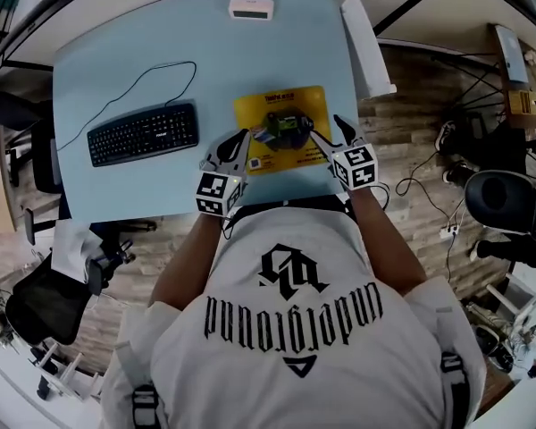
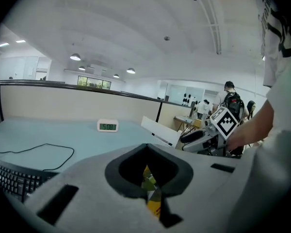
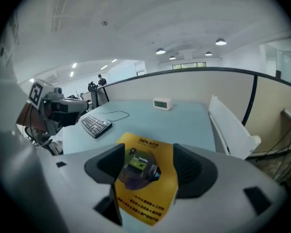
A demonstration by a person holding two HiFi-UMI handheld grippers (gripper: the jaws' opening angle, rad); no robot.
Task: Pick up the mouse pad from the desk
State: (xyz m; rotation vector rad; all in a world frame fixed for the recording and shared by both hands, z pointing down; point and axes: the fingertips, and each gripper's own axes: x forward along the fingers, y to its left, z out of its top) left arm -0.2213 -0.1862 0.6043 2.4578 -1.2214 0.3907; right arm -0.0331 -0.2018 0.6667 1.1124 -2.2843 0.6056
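- The yellow mouse pad (image 1: 281,130) lies flat on the table (image 1: 161,52).
- The left hand-held gripper (image 1: 237,147) is at the pad's 8 o'clock, pressed almost together and holding nothing.
- The right hand-held gripper (image 1: 329,138) is at its 4 o'clock, spread and holding nothing.

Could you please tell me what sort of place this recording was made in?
Most likely an open-plan office or lab workspace: a light blue desk carrying a keyboard, a mouse pad and a small digital clock, a low partition behind it, and an office chair nearby.

Mouse pad (image 2: 155,208) mostly hidden behind left tool (image 2: 146,149); keyboard (image 2: 9,178) cut off.
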